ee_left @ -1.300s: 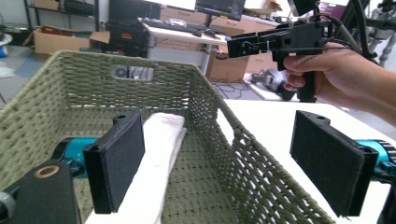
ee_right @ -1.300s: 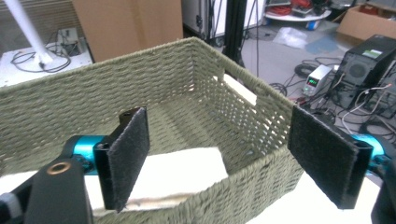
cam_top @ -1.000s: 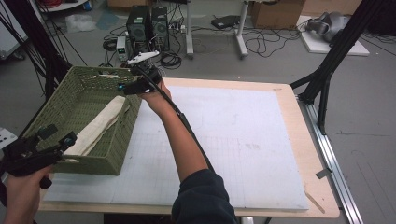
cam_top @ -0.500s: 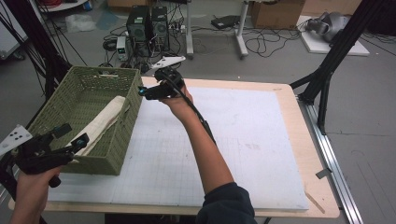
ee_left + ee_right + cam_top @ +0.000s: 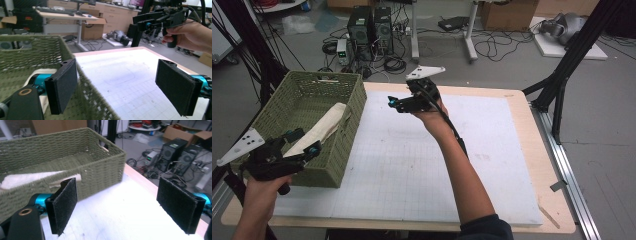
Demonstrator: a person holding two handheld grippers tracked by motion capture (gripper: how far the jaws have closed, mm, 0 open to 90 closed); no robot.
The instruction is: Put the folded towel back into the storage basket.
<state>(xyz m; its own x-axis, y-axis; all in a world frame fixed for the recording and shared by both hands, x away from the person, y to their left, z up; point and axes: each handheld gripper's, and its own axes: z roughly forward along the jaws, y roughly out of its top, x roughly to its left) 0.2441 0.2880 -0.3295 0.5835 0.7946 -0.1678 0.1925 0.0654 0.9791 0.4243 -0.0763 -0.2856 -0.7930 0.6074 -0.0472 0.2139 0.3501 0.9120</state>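
On the wooden table (image 5: 532,165), a white mat (image 5: 492,165) faces cluttered floor (image 5: 512,55).

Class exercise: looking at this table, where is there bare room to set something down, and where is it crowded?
Free: the white mat from the green basket across to the wooden edge on the right, in front of the right tongs. Crowded: the left side, where the basket holds a cream cloth and the left tongs hover.

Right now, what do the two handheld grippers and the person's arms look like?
Both grippers are black, with flat rectangular jaws faced in dark felt-like pads and teal-blue fittings at the jaw bases. The left gripper and right gripper each carry a pale grey three-cornered plate on top. A black cable trails along the right forearm. A dark sleeve shows at the upper right arm; the forearms are bare.
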